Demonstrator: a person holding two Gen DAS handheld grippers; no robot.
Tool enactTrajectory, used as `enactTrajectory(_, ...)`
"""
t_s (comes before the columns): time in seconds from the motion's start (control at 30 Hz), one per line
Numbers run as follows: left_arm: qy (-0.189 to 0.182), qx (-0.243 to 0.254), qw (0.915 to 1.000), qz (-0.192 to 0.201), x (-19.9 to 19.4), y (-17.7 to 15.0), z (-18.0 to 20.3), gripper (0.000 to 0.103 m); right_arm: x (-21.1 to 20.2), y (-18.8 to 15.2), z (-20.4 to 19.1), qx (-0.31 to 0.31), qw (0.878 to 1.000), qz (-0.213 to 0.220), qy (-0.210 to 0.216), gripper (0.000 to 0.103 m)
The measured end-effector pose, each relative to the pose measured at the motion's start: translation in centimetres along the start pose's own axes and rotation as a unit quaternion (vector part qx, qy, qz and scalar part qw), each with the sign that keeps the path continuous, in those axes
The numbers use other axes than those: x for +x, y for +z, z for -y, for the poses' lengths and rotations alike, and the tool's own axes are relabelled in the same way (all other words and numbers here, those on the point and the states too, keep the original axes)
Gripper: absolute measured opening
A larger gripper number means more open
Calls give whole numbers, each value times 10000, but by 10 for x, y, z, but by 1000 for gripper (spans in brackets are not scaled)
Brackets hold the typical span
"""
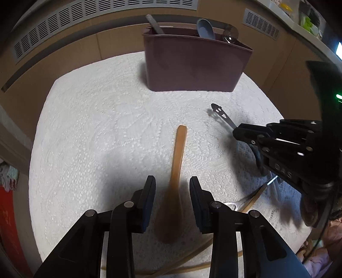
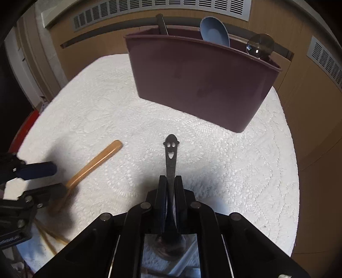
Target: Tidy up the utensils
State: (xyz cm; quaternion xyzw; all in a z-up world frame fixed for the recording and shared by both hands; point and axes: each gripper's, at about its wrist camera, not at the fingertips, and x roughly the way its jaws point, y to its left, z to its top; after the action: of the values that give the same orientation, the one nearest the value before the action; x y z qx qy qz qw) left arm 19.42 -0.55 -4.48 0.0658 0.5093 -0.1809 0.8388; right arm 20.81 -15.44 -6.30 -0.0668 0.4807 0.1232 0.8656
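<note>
A wooden spoon [image 1: 176, 171] lies on the white lace tablecloth [image 1: 96, 119], bowl toward me. My left gripper [image 1: 172, 184] is open, its jaws on either side of the spoon's neck, apart from it. It also shows in the right wrist view [image 2: 46, 177] over the wooden spoon [image 2: 96, 162]. My right gripper [image 2: 170, 181] is shut on a metal spoon with a smiley-face handle [image 2: 171, 154], held above the cloth; it shows in the left wrist view [image 1: 237, 132] with the spoon [image 1: 220, 114]. A maroon utensil holder [image 1: 192, 64] stands at the back.
The holder [image 2: 203, 85] contains a blue spoon [image 2: 214, 32], a metal ladle [image 2: 259, 46] and a dark handle [image 2: 162, 24]. Wooden chopsticks and a metal utensil [image 1: 241, 203] lie near the front right. Wooden cabinets with vents [image 1: 85, 12] stand behind the round table.
</note>
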Motion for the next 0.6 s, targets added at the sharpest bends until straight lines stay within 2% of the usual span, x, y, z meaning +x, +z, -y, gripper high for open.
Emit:
enactTrajectory(0.2, -48, 161, 9991, -388, 31, 22, 6, 33, -24, -11, 11, 91, 9996, 237, 157, 6)
enactTrajectory(0.3, -7, 280, 9988, -406, 38, 30, 10, 33, -33, -16, 13, 100, 9992, 372, 131, 6)
enactTrajectory(0.37, -13, 315, 9987, -407, 40, 33, 12, 26, -36, -17, 14, 139, 9988, 438, 159, 6)
enactTrajectory(0.4, 70, 362, 9987, -346, 40, 33, 14, 21, -38, -17, 15, 155, 9987, 463, 168, 6)
enactTrajectory(0.43, 149, 407, 9987, -255, 39, 32, 16, 12, -39, -18, 15, 169, 9985, 497, 171, 6)
enactTrajectory(0.53, 295, 446, 9984, 196, 24, 25, 22, 12, -43, -19, 16, 179, 9981, 569, 174, 6)
enactTrajectory(0.6, 221, 245, 9983, 473, 11, 20, 21, 12, -45, -19, 16, 200, 9979, 582, 193, 6)
